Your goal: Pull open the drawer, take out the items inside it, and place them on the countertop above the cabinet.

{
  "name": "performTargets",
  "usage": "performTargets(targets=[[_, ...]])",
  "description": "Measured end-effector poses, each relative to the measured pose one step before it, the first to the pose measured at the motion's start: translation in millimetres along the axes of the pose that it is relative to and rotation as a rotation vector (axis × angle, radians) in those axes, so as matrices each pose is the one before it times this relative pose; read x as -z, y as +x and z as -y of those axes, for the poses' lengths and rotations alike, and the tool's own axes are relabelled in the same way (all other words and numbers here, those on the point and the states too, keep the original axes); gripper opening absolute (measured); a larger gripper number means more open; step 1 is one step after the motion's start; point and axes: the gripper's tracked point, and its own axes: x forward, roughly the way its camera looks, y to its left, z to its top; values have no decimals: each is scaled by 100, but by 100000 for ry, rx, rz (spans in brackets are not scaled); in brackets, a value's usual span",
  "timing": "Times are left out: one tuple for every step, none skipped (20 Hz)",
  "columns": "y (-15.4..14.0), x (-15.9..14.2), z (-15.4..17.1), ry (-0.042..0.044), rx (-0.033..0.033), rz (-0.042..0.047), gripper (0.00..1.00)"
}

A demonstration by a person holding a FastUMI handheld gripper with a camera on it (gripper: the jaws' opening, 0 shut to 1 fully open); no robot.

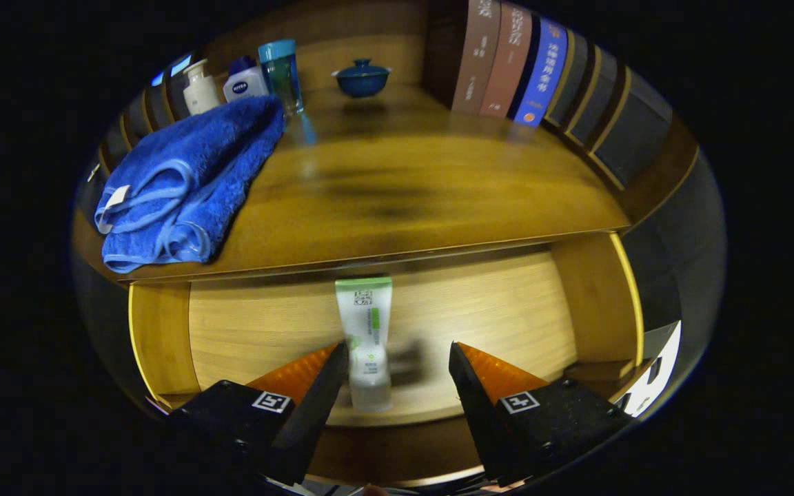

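The wooden drawer (507,310) stands pulled open below the countertop (404,186). A white and green tube (368,331) lies on the drawer floor, its cap end toward me. My gripper (397,355) hovers over the drawer with its fingers spread wide. The tube lies between them, close against the left finger (321,393) and well apart from the right finger (473,393). Neither finger presses on it.
A folded blue towel (176,186) lies on the left of the countertop. Behind it stand a cream pump bottle (200,86), a white lotion bottle (244,81) and a teal bottle (281,72). A blue lidded bowl (361,77) and upright books (514,65) stand at the back.
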Motion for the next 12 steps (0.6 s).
performTargets(targets=[[841,-56,-678,1581,-2189,-1254,91],[776,-414,-69,-465,652,-1380,88],[385,-52,15,-2262,446,-943,86],[573,-217,77,-1993,700,-1210,83],[681,120,-23,-159,-61,-1641,80],[101,6,-641,1056,-3365,-813,77],[181,482,-49,-663,-669,-3354,75],[98,320,-370,-24,-1250,-777,72],[520,64,-223,1530,-521,-380,66],[177,-76,-455,2231,-2502,-645,60],[-172,311,379,114,-846,196,54],[242,232,189,1735,-409,-300,48]])
